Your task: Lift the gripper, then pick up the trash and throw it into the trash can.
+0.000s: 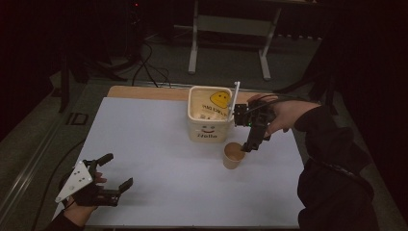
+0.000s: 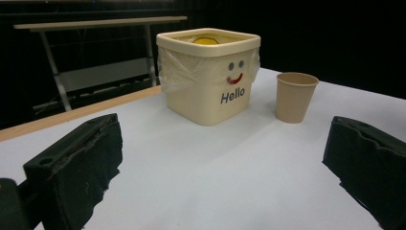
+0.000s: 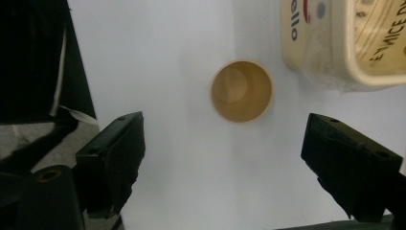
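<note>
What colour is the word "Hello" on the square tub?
Dark blue-grey lettering on the cream tub, clearest in the left gripper view.

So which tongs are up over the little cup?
The right tongs, open and pointing down above the paper cup beside the Hello tub. The left tongs sit far off, near the table's front edge.

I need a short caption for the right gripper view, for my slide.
Open right gripper above an empty tan paper cup, standing beside a cream square plastic bucket on the white table.
</note>
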